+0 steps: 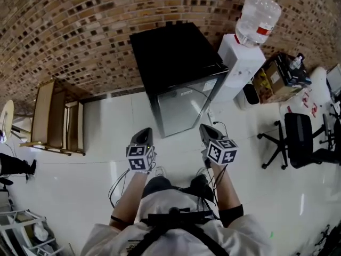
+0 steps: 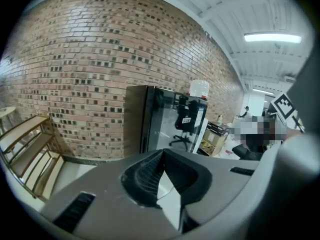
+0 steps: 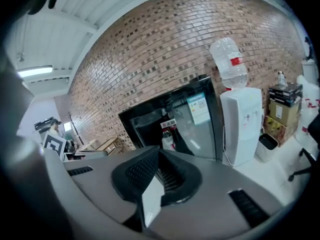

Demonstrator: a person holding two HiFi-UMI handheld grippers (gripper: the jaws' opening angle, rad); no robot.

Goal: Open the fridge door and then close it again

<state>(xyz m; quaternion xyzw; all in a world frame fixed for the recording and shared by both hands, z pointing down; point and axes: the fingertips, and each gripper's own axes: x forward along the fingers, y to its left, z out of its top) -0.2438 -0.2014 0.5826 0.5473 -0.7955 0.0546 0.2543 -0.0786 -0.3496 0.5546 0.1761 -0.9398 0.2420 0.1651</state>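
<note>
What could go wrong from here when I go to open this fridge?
Both the left hand-held gripper and right hand-held gripper are shut, so they could just slide off the black glass-door fridge. The white water dispenser stands close beside it; a door swinging that way might bump it. Loose black cables by your feet could snag.

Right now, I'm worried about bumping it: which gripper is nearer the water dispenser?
Right. The right gripper hangs by the corner of the fridge beside the water dispenser; the left gripper is farther off, by its opposite corner.
</note>
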